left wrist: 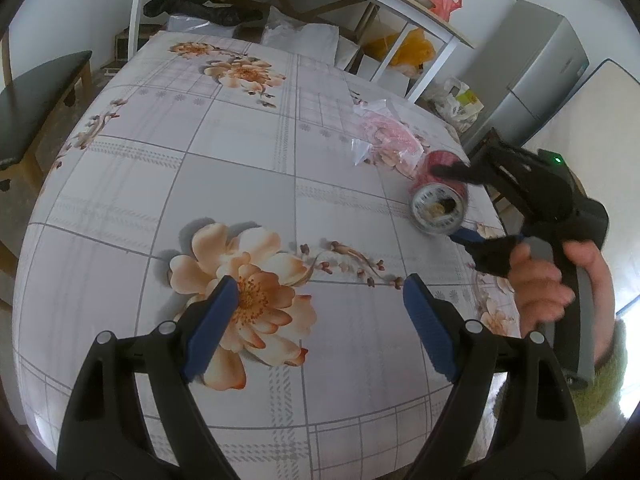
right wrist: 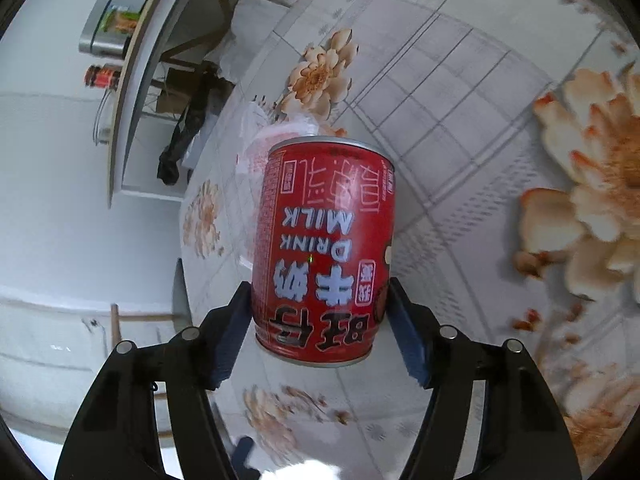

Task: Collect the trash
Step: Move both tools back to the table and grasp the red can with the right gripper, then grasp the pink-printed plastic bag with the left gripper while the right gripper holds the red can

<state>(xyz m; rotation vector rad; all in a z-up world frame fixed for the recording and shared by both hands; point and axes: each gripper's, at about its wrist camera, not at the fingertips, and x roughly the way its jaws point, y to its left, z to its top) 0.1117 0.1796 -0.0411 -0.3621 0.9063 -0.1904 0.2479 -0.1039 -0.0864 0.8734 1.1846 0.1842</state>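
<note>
Red milk can (right wrist: pixel 324 248) on its side on floral tablecloth (right wrist: pixel 460 92), crumpled clear wrapper (left wrist: pixel 384 132) beside

Both wrist views face down over the table (left wrist: pixel 240 160), sharing the can (left wrist: pixel 438 196)

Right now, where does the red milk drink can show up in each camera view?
Left wrist view: red milk drink can right of centre, lying on its side.
Right wrist view: centre, between the right gripper's fingers.
Shared landmark: clear plastic bag just behind it.
</note>
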